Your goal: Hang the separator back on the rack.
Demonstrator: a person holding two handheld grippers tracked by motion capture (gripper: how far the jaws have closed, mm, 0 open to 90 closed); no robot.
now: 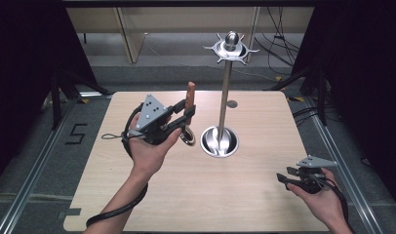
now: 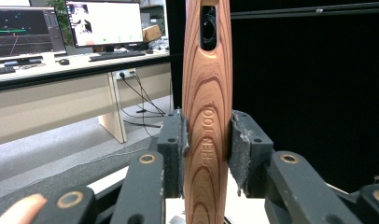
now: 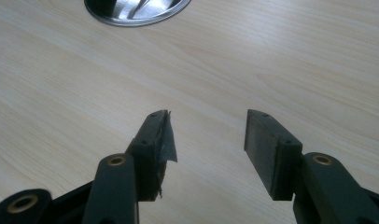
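The left gripper (image 1: 188, 113) is clamping the utensil's wooden handle (image 2: 207, 116) upright between its fingers (image 2: 171, 149), so keeping the hanging hole above them toward the stand's hooks (image 1: 230, 48) suits, while the right gripper (image 3: 207, 135) is resting released.

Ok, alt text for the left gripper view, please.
The left gripper clamps an upright wooden handle between its padded jaws. Behind it to the left stands a desk with monitors.
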